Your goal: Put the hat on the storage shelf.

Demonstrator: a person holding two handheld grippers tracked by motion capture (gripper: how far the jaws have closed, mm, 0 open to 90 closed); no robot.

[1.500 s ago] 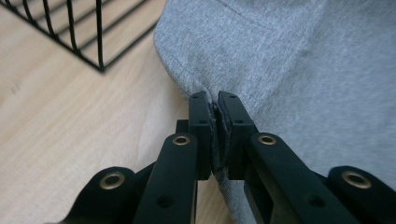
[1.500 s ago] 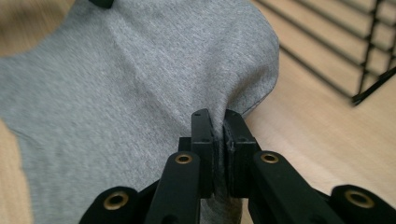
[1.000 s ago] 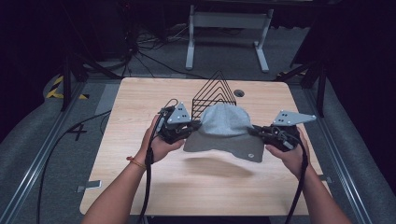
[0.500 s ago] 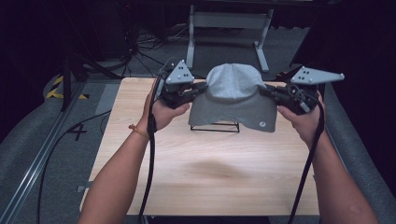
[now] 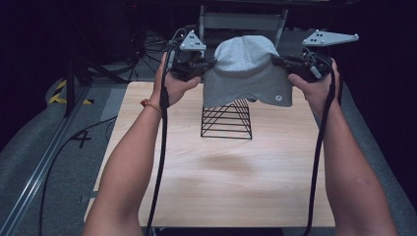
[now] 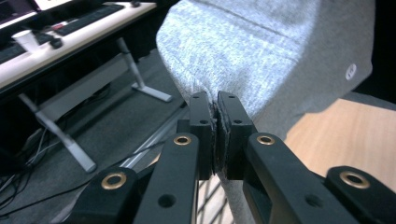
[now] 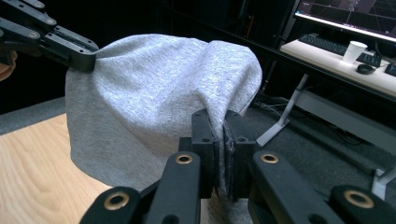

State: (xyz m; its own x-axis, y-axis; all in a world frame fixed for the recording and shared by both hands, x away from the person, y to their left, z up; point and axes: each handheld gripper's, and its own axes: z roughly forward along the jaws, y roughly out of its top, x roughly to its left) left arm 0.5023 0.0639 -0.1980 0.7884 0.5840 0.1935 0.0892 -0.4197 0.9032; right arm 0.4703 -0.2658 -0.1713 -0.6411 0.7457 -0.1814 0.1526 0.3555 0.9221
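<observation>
Progress stands at the carrying stage: grey knit beanie [image 5: 246,69] hangs in the air, stretched between both claws, above the black wire stand [image 5: 226,119] that sits at the far middle of the tabletop [image 5: 221,182]. Left claw [image 5: 204,66] is clamped on the beanie's left edge, right claw [image 5: 278,61] on its right edge; each gripper view shows its jaws pressed together with fabric pinched between. The hem overlaps the stand's peak in the high view, though contact cannot be told. Judged from this, lifting is done; lowering and seating the beanie on the stand remains. Compared with half a second earlier, hands and beanie ride higher and farther from the person, exposing more of the stand beneath.
</observation>
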